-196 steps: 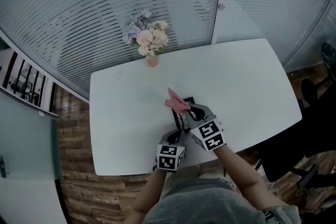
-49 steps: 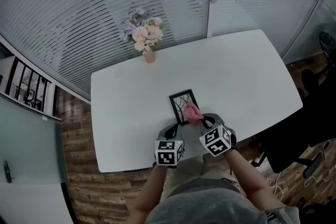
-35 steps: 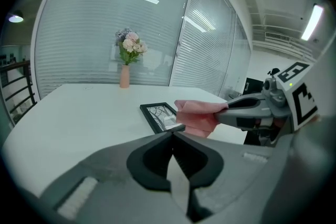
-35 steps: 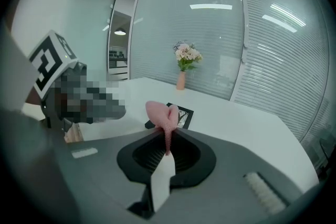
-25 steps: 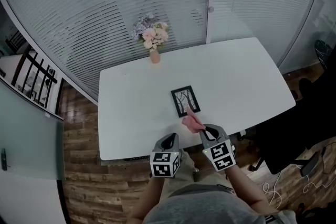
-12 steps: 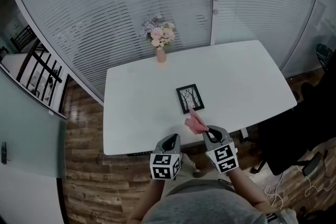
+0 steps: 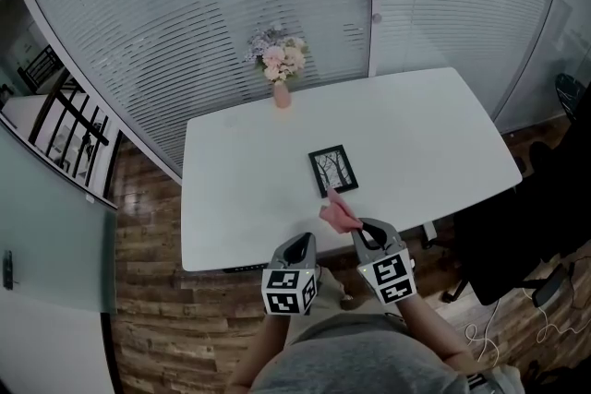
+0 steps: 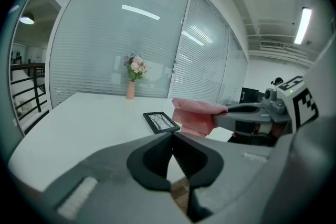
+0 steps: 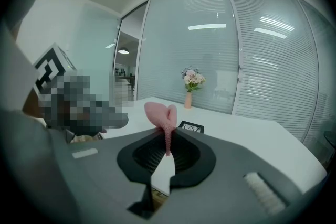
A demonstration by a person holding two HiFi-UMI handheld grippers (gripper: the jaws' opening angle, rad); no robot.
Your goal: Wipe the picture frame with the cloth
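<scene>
The right gripper [image 7: 358, 226] pinches the pink cloth [image 7: 337, 212] between closed jaws just off the near edge of the white table [image 7: 240, 189], with the left gripper [image 7: 300, 242] beside it, jaws together on nothing. The picture frame [image 7: 333, 170] lies flat toward the table's near edge, apart from the cloth. No wiping is under way; whether any remains cannot be judged from here.

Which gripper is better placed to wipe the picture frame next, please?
Probably the right gripper: it is shut on the pink cloth, with the picture frame just beyond it. The left gripper is shut and empty.
</scene>
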